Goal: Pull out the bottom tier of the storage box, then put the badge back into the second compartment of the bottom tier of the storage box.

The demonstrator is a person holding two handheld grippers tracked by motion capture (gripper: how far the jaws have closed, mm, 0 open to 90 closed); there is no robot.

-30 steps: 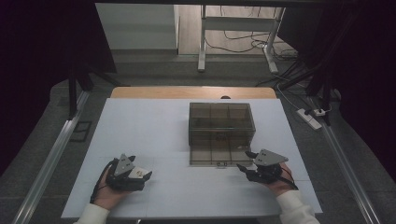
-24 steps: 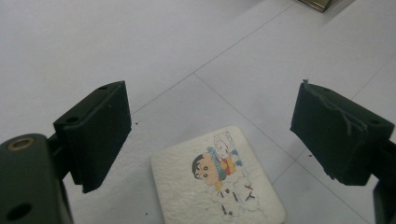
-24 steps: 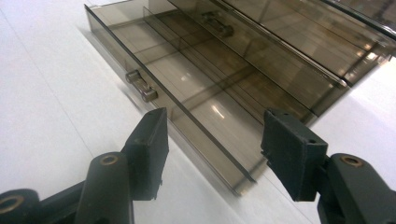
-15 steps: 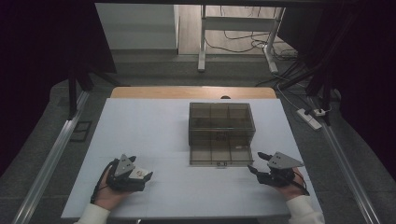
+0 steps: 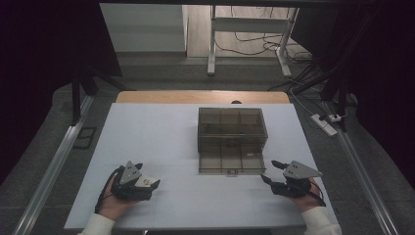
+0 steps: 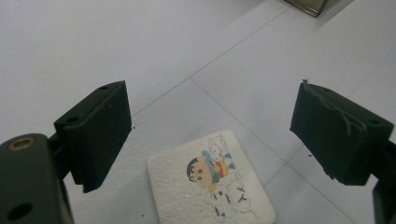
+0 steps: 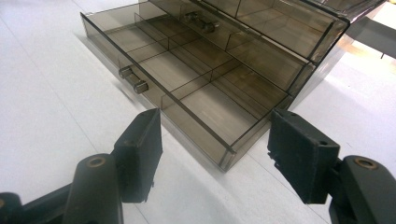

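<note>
Fingers (image 7: 144, 154) of both grippers wide apart, gripping nothing, over white table (image 5: 161, 132); dim room with grey floor (image 5: 44, 147).

A cartoon-printed white card (image 6: 211, 182) lies on the table (image 6: 93, 42) between parted black fingers (image 6: 95, 133).

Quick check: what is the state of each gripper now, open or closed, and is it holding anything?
Left gripper: open, holding nothing; a cartoon card lies flat below its fingers.
Right gripper: open, just been opening, empty; it faces the drawer box.
</note>
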